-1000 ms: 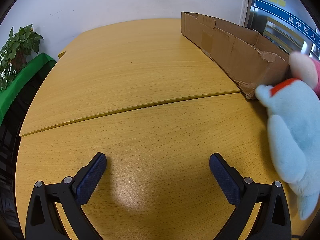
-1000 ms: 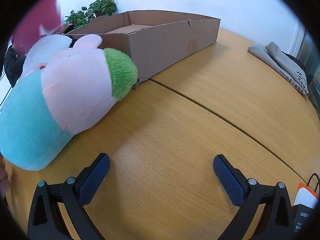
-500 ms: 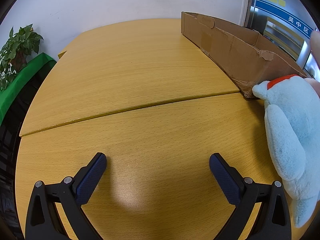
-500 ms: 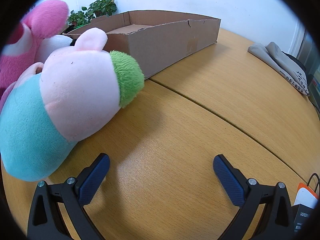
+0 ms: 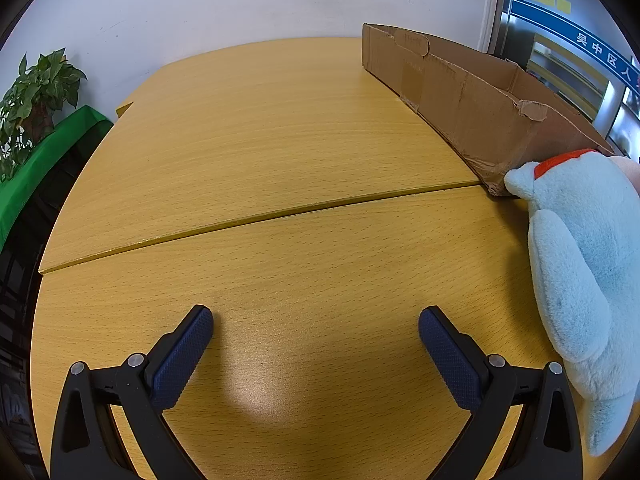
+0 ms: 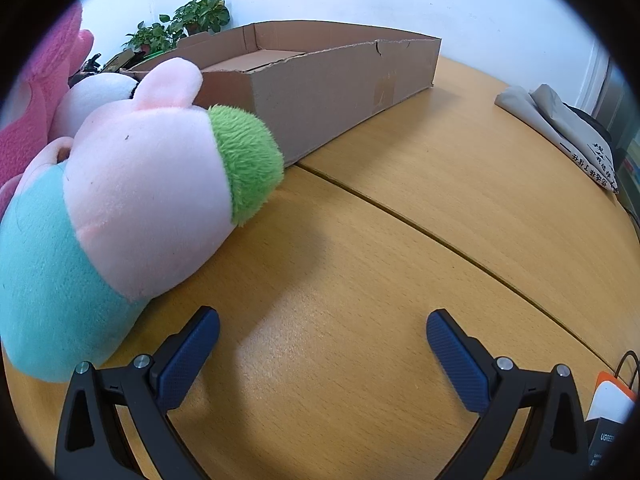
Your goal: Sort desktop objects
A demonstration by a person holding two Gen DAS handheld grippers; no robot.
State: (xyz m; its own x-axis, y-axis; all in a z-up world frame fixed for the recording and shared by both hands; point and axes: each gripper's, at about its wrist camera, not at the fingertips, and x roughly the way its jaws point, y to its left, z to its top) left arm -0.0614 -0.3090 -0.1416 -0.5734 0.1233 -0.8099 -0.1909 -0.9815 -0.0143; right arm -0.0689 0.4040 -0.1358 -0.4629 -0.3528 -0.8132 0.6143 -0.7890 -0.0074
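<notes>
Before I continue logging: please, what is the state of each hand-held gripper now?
Left hand-held gripper: open, holding nothing.
Right hand-held gripper: open, holding nothing.

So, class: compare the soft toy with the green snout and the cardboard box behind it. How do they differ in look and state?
1. The soft toy is fuzzy plush in pink, teal and green; the cardboard box is stiff, plain brown.
2. The soft toy is rounded and lies on its side; the cardboard box is long, straight-walled and open-topped.
3. The cardboard box has a torn rim; the soft toy looks intact.

Both rest on the wooden table, ungripped.
</notes>
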